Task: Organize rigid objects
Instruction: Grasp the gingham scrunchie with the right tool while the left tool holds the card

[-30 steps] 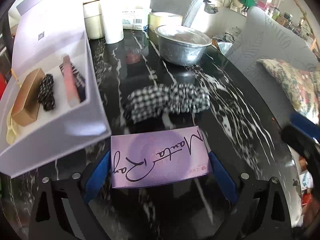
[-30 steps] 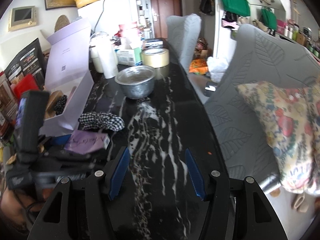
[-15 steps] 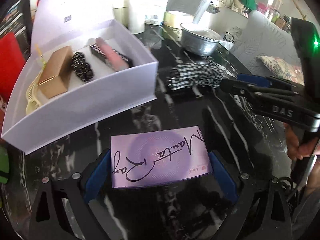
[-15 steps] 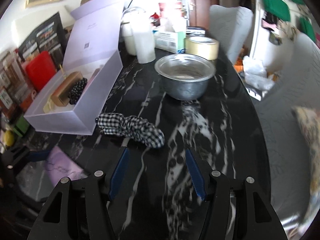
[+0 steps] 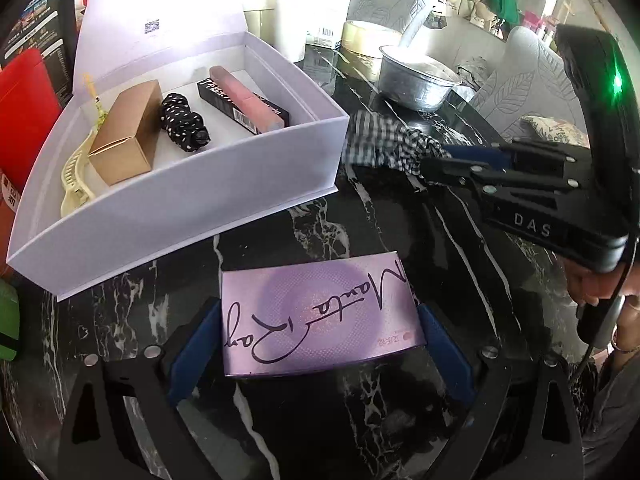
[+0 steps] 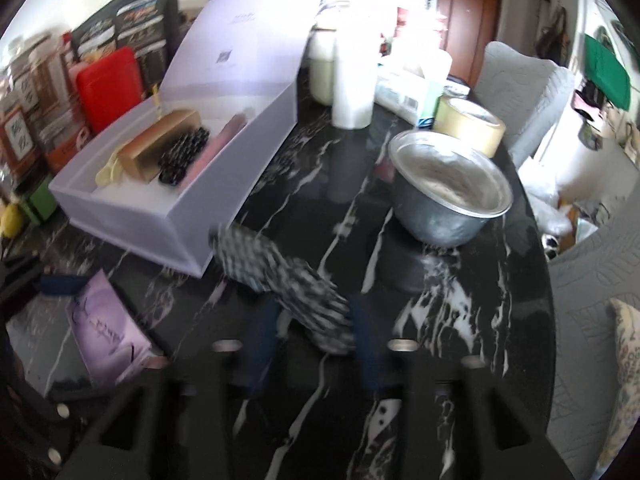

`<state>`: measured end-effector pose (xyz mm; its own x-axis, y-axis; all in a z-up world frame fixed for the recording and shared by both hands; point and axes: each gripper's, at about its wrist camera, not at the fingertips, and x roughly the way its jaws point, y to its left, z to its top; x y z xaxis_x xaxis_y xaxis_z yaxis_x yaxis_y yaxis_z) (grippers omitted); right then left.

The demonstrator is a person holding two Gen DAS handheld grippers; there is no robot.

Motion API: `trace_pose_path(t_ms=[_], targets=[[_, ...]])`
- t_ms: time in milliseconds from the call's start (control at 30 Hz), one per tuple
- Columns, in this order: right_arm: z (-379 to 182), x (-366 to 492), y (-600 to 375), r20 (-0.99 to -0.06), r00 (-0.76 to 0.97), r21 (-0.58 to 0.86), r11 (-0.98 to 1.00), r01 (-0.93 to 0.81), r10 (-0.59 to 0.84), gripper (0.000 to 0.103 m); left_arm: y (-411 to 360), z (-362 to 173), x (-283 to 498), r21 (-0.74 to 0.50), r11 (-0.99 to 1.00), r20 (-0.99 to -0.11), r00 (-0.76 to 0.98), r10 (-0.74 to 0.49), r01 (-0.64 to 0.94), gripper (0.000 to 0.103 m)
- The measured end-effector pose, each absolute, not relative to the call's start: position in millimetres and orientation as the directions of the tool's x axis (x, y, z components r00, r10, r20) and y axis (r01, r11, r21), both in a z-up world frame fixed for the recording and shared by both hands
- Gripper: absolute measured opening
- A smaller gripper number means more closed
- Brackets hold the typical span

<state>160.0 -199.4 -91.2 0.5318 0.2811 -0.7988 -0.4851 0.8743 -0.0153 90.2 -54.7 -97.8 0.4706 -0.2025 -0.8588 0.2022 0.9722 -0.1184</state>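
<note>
Black marble table [image 5: 384, 216] with white veining, bearing all items shown. On its left part stands an open white gift box [image 5: 208, 192], lid [image 5: 160, 20] raised behind it. Inside the box, from left to right in the left wrist view: a pale yellow hair claw clip [image 5: 74, 176] against the left wall, a gold carton [image 5: 128, 132], a black scrunchie with white dots [image 5: 184, 122], and a pink tube lying on a black carton [image 5: 244, 100].

Beyond the box, toward the far end of the table: an aluminium bowl [image 6: 448, 188], a roll of tape [image 6: 470, 124] just behind it, and a white cylindrical container [image 6: 352, 84].

Left gripper [image 5: 320, 344]: blue pads clamped on the two short ends of a purple box [image 5: 320, 316] printed with script lettering; the box is held in front of the gift box, outside it.

Right gripper [image 6: 316, 328]: jaws have just been closing, with one end of a black-and-white checked scrunchie [image 6: 280, 268] between the blue pads, which now pinch it. The scrunchie's other end lies just beside the near right corner of the gift box; this view is motion-blurred. A hand [image 5: 600, 292] on the right gripper's handle shows at the right edge of the left wrist view.
</note>
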Motion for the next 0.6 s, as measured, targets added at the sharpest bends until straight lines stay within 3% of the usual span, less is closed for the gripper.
trace_pose_path(t_ms=[167,600], targets=[[-92,147,-197,-0.815,0.515,-0.021,0.873,-0.488,0.267,0.017,-52,-98,83,-0.123,0.973,-0.858,0.472,-0.204,0.197,0.097],[-82,84,-198,-0.834,0.497,-0.019,0.889,-0.458,0.238,0.016,-38,-96,58,-0.133,0.976,-0.857,0.474,-0.202,0.175,0.097]])
